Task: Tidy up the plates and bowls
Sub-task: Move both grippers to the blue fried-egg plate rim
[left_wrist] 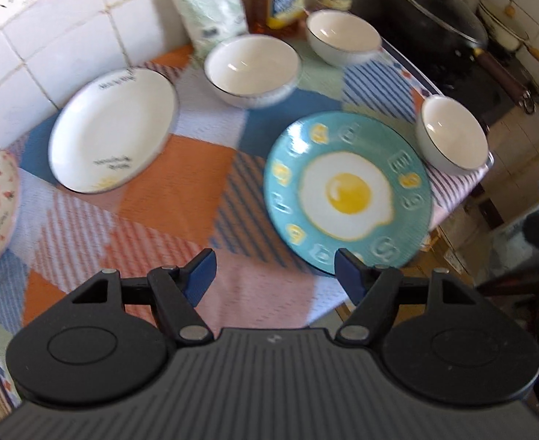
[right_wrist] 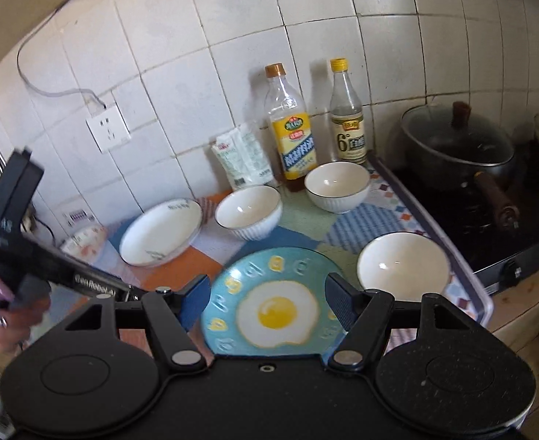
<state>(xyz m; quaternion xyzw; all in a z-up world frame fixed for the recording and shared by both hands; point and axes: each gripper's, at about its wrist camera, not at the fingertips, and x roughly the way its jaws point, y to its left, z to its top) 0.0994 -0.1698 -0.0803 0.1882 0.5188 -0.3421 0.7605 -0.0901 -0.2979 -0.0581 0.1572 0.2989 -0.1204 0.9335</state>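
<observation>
Both tools hang above the counter point(left_wrist: 232, 286) with jaws apart and nothing between them: left tool point(left_wrist: 275, 275), right tool point(right_wrist: 267, 295). Nearest lies the egg plate point(right_wrist: 276, 304), three white bowls point(right_wrist: 249, 211) beyond it, and the white plate point(left_wrist: 113, 130) far left.

Both wrist views look down, sharing the egg plate point(left_wrist: 348, 192).
</observation>
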